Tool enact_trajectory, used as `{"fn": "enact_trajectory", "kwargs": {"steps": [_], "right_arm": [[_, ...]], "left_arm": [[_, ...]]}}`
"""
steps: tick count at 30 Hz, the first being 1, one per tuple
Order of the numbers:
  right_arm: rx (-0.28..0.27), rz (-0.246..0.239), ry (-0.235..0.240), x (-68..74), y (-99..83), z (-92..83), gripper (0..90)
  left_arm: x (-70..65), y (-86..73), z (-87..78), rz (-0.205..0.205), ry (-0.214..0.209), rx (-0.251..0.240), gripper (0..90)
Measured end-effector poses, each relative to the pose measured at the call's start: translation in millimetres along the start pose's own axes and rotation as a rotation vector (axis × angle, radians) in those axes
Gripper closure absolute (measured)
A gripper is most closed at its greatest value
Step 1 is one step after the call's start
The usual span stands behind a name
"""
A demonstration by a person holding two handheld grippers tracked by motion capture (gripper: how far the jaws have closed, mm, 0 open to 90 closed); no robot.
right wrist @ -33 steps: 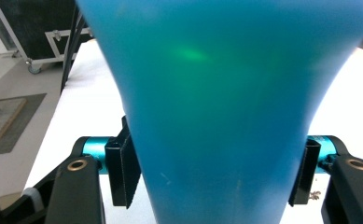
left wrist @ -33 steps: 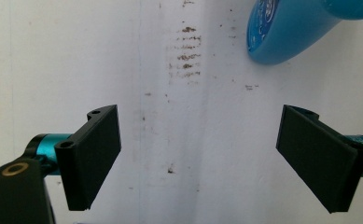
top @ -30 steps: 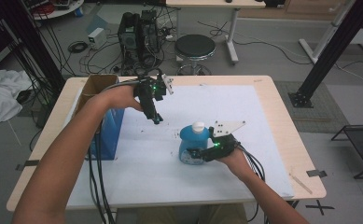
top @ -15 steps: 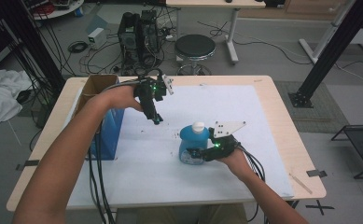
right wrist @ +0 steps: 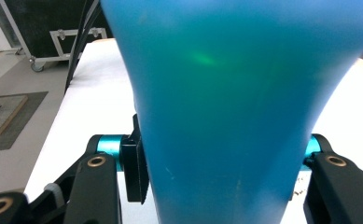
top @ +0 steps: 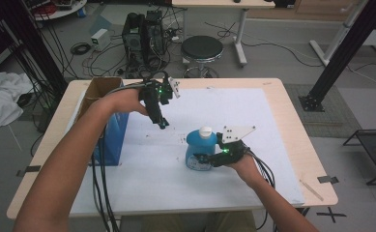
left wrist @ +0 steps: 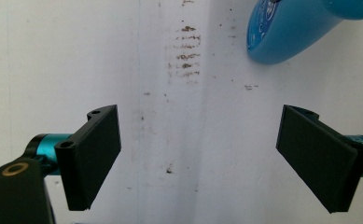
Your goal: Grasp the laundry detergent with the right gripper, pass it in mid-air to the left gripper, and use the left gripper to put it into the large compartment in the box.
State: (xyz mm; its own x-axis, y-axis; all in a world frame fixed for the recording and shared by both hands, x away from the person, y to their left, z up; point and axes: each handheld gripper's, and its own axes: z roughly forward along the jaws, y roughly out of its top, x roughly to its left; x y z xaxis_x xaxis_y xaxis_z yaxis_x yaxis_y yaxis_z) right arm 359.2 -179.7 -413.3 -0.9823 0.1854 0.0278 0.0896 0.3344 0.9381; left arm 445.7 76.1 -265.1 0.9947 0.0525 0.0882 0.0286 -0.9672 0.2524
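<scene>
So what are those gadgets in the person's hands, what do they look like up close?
Each is a black handheld tool. The left gripper has two flat, rectangular black pads on teal fittings with brass-coloured pivots. The right gripper carries a grey three-cornered plate dotted with holes and a small green light. Black cables trail from both. The forearms are unsleeved.

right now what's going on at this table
A person works at a white-topped table with a gripper in each hand. The right gripper has just been closing and its jaws now press on the sides of a blue bottle with a white cap, standing upright near the middle. The left gripper hangs above the bare surface with its jaws open and nothing between them, up and to the left of the bottle. A blue box stands at the table's left edge.
</scene>
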Motion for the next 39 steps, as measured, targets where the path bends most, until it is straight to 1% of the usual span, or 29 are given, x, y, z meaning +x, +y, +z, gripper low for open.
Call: {"fn": "enact_trajectory", "kwargs": {"steps": [1,2,4,5,6,7,9,11,13,16,17,18,19,20,21,22,23,26,27,28,29,31,33,34,35,36,37,38,39], "right_arm": [[-0.003,-0.001,-0.004,0.6,0.5,0.3,43.7],[-0.003,-0.017,-0.005,0.2,0.7,-0.1,43.8],[-0.003,-0.018,0.004,1.3,1.6,-0.5,44.0],[0.003,-0.006,0.011,2.7,2.4,-1.1,44.1],[0.004,-0.013,0.012,2.9,2.8,-1.6,44.1],[-0.001,-0.004,0.013,3.5,3.5,-2.2,44.1],[0.000,-0.006,0.014,2.7,5.2,-4.2,44.2],[0.001,-0.002,0.013,1.8,7.7,-6.6,44.2],[-0.007,-0.017,0.011,-0.7,11.4,-9.0,44.3],[-0.006,-0.004,0.012,-4.0,17.9,-15.5,44.3],[-0.009,-0.001,0.006,-5.2,20.8,-17.8,44.3],[-0.013,-0.018,0.005,-7.1,23.4,-19.9,44.3],[-0.013,-0.019,0.006,-7.8,26.2,-22.6,44.3],[-0.004,-0.010,0.011,-8.0,28.4,-25.4,44.3],[-0.008,-0.017,0.013,-9.4,30.9,-27.4,44.3],[-0.009,-0.012,0.017,-10.1,33.2,-29.5,44.3],[-0.006,-0.010,0.027,-11.1,35.1,-31.2,44.3],[0.011,-0.019,0.049,-12.9,40.0,-34.8,44.3],[0.024,-0.021,0.060,-12.8,41.6,-35.3,44.3],[0.038,-0.008,0.069,-11.6,43.2,-36.0,44.3],[0.048,-0.021,0.074,-12.1,44.6,-35.8,44.3],[0.050,-0.048,0.083,-13.3,47.0,-35.5,44.3],[0.048,-0.058,0.091,-14.1,48.6,-35.8,44.3],[0.052,-0.061,0.094,-14.5,49.3,-36.1,44.3],[0.031,-0.063,0.095,-14.5,49.2,-34.1,44.3],[0.070,-0.022,0.103,-12.2,50.1,-36.7,44.3],[0.073,-0.037,0.104,-13.4,51.2,-36.4,44.3],[0.081,-0.020,0.104,-12.6,52.4,-36.8,44.3],[0.079,-0.035,0.106,-13.9,53.3,-36.1,44.3]], "left_arm": [[-0.5,0.2,-0.5,-0.003,0.003,0.002,13.9],[-0.5,0.4,-1.1,-0.001,0.003,0.002,13.9],[-1.3,0.2,-2.3,-0.005,0.003,-0.001,13.9],[-1.7,-0.1,-3.0,-0.006,0.004,-0.002,13.9],[-2.1,-0.3,-4.0,-0.009,0.004,-0.004,13.9],[-2.7,-0.7,-4.8,-0.010,0.007,-0.004,13.9],[-4.7,-0.7,-6.5,-0.012,0.009,-0.003,13.8],[-8.3,0.5,-8.7,-0.004,0.005,-0.008,13.8],[-11.4,2.1,-12.4,-0.001,-0.001,-0.015,13.8],[-16.9,4.0,-17.8,0.004,0.002,-0.033,13.8],[-18.4,4.7,-19.7,0.011,0.006,-0.031,13.8],[-20.8,5.4,-21.1,0.012,0.007,-0.031,13.8],[-22.6,6.4,-23.1,0.017,0.007,-0.028,13.8],[-24.7,7.3,-24.8,0.022,0.006,-0.030,13.8],[-26.9,8.3,-26.3,0.027,0.005,-0.033,13.7],[-29.1,9.4,-28.0,0.029,0.001,-0.036,13.7],[-31.3,10.6,-29.9,0.033,0.005,-0.037,13.7],[-37.3,14.7,-34.9,0.036,-0.004,-0.041,13.7],[-39.3,16.3,-36.6,0.040,-0.004,-0.038,13.8],[-41.6,17.8,-38.2,0.040,-0.006,-0.036,13.8],[-43.5,19.2,-39.6,0.042,-0.010,-0.037,13.7],[-47.6,21.9,-41.9,0.045,-0.015,-0.040,13.7],[-51.1,24.7,-44.4,0.060,-0.014,-0.032,13.7],[-53.1,25.9,-45.0,0.058,-0.015,-0.038,13.8],[-54.2,27.2,-46.5,0.063,-0.015,-0.032,13.7],[-55.5,28.6,-47.2,0.062,-0.019,-0.032,13.7],[-56.7,29.8,-48.1,0.062,-0.019,-0.032,13.7],[-57.8,31.2,-48.9,0.062,-0.020,-0.036,13.7],[-59.2,32.8,-50.1,0.063,-0.019,-0.034,13.7]]}}
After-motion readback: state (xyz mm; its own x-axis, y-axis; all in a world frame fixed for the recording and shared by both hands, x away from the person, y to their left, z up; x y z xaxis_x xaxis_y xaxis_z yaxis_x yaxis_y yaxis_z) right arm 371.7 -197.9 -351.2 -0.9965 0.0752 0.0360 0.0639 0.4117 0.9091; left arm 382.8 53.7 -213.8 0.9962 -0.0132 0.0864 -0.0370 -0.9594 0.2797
